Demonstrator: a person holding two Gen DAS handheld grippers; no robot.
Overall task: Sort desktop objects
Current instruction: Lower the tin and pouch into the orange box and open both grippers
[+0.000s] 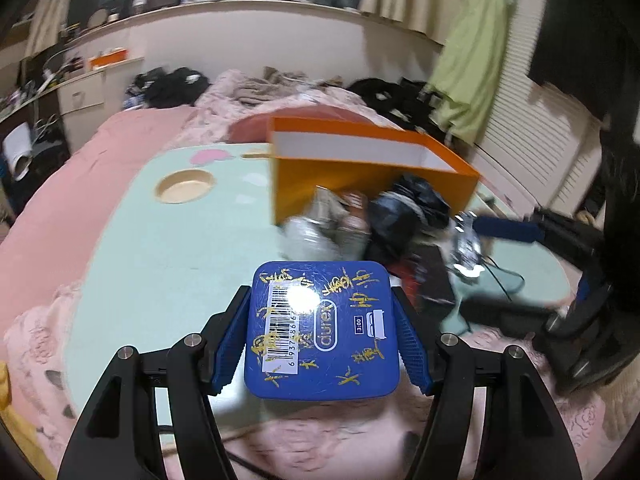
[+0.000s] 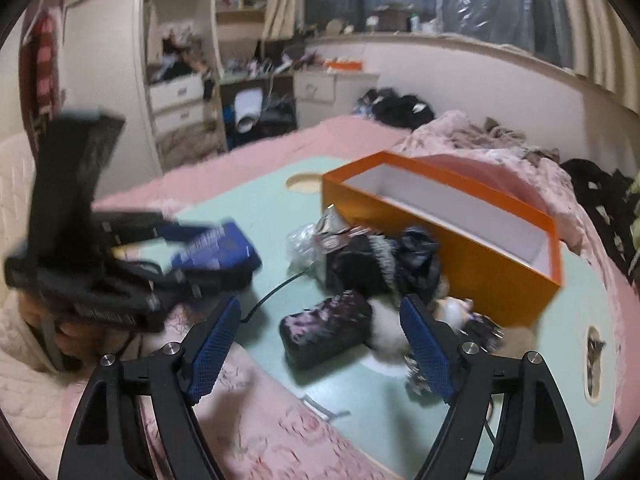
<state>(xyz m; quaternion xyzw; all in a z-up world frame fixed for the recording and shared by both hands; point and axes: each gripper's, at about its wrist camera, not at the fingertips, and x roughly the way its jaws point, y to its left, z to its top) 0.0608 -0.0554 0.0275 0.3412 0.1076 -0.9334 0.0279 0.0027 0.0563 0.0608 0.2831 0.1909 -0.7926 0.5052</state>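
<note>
The room was dimly lit with a warm indoor cast. A white glare spot burned on the blue box (image 1: 322, 330). Both fisheye views curved the walls and went black at the corners. Motion blur smeared the clutter (image 2: 380, 264) beside the orange box (image 2: 472, 256) and the left gripper (image 2: 208, 256) in the right view.

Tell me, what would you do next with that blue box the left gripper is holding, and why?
Probably carry the blue box forward and over the orange box. The left gripper is clamped on it above the green table, and the orange box stands open, its white inside apparently bare.
</note>
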